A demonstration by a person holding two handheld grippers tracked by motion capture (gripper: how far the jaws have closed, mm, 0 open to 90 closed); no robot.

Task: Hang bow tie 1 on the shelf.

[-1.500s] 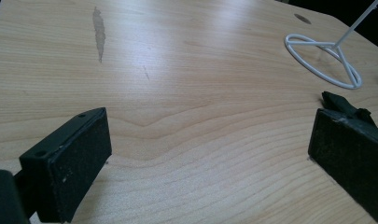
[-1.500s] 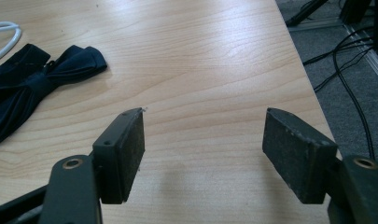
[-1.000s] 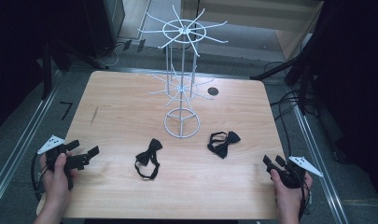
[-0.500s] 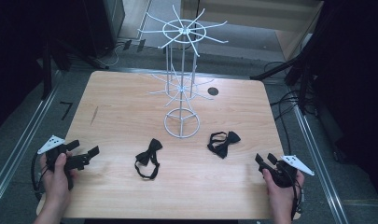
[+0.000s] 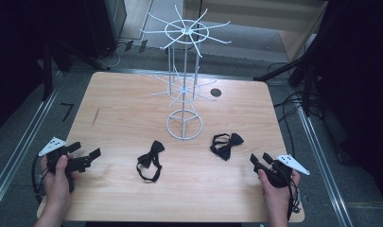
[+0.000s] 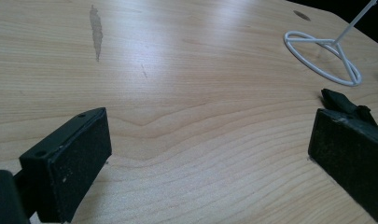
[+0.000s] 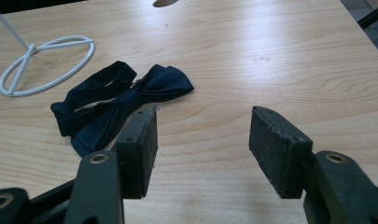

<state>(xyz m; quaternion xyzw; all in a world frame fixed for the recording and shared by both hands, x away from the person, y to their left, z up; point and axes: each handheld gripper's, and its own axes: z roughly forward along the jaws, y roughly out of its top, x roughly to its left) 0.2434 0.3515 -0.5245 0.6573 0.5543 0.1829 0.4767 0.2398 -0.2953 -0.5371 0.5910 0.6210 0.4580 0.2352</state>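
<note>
right gripper (image 5: 259,160) jaws apart, empty, near table (image 5: 132,99) right edge, dark bow tie (image 7: 123,100) just beyond, left gripper (image 5: 85,153) jaws apart, empty, left edge

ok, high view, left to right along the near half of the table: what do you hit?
Left gripper, black jaws open → black bow tie with its strap looped toward the near edge → white wire display stand's ring base → second black bow tie → right gripper, jaws open and empty.
</note>
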